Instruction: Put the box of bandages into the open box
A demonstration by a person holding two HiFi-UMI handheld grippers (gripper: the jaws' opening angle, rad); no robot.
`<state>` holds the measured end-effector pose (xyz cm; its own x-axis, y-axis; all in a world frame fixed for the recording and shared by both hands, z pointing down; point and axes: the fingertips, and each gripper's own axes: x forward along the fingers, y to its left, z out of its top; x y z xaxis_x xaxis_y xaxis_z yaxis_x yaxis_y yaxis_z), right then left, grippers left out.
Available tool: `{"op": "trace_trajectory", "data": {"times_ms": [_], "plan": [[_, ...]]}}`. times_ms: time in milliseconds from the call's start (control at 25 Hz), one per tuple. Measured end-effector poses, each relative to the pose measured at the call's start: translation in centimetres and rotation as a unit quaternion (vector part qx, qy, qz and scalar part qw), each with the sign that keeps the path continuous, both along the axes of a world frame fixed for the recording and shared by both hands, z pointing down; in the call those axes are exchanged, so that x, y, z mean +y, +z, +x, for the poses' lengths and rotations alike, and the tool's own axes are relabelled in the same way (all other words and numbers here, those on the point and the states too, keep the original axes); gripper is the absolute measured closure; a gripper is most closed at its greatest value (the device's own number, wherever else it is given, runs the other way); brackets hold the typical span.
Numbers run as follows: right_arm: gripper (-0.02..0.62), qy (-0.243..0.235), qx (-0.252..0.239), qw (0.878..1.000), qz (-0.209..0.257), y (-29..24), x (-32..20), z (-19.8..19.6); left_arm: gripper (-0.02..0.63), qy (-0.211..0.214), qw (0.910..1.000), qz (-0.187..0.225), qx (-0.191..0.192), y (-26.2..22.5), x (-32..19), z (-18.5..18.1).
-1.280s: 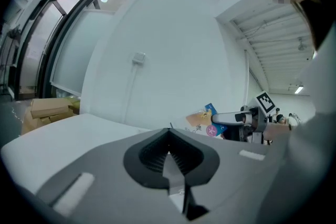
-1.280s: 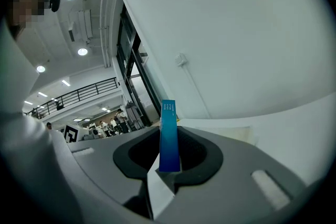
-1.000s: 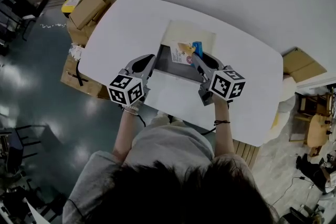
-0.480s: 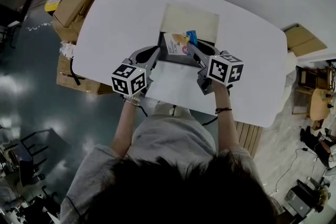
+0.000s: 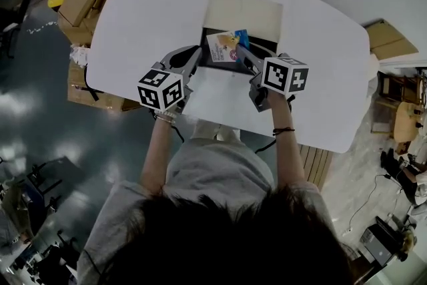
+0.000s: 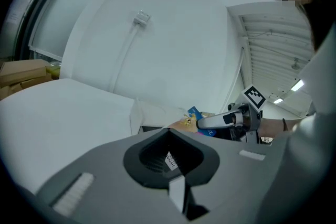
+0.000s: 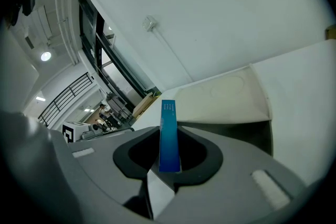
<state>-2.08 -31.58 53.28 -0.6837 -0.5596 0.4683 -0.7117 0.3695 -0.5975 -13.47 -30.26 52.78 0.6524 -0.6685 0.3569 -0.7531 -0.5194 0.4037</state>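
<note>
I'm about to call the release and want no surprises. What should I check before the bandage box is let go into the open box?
1. Grip: the right gripper has its jaws clamped on the box of bandages, held on edge. Ok.
2. Access: the open box has its flap folded back and a bare interior. Ok.
3. Position: in the head view the box of bandages lies over the opening. Ok.
4. Depth: in the left gripper view it shows above the rim. Whether it is low enough to release: cannot tell.
5. Left gripper: it sits at the open box's left edge. Whether it grips the wall: cannot tell.
</note>
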Motion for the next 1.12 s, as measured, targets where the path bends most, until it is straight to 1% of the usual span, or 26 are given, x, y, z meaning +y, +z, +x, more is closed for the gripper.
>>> {"op": "trace_trajectory", "data": {"times_ms": [360,720,920,1120], "plan": [[0.491,0.006,0.018,0.999,-0.026,1.8,0.3,-0.4,0.612,0.007,0.9999,-0.012,0.005,0.9,0.3,0.4],[0.489,0.028,0.011,0.998,-0.058,2.7,0.1,-0.2,0.612,0.008,0.9998,-0.018,0.007,1.6,0.5,0.7],[0.488,0.04,0.013,0.996,-0.081,3.1,0.0,-0.1,0.612,0.006,0.9997,-0.02,0.009,1.7,0.7,0.6],[0.483,0.053,0.011,0.992,-0.115,3.6,0.1,0.1,0.612,0.01,0.9997,-0.017,0.011,1.3,0.6,1.0]]}}
